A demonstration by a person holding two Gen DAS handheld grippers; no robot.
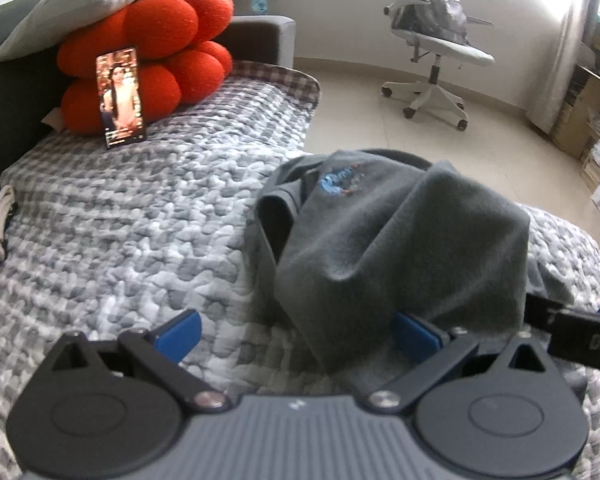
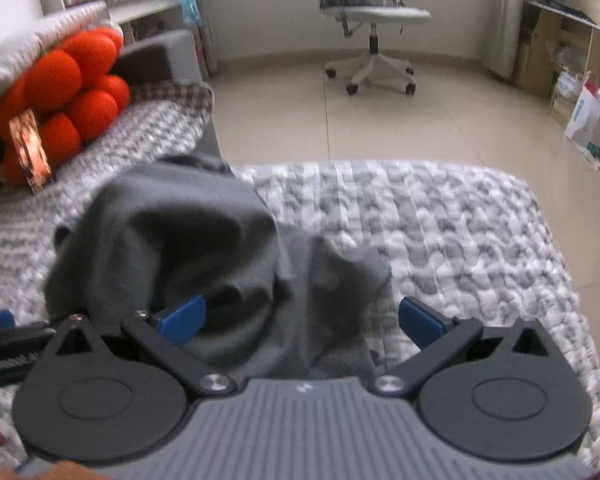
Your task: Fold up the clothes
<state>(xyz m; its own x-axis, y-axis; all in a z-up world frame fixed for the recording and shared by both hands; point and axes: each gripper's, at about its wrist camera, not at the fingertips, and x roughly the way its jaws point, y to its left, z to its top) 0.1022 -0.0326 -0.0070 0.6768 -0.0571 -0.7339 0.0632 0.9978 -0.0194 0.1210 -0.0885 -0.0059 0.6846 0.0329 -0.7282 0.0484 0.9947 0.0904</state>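
A phone (image 1: 121, 96) leans on the red cushion (image 1: 148, 52) at ten o'clock, likely for watching, while left tongs (image 1: 296, 330) and right tongs (image 2: 302, 318) gape around the bunched shirt (image 1: 400, 240) on the bed (image 1: 120, 220).

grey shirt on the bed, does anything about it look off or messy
Yes. The grey shirt sits bunched in a rumpled heap on the checked quilt, not laid flat, with folds sagging between the open left gripper and open right gripper. No damage shows.
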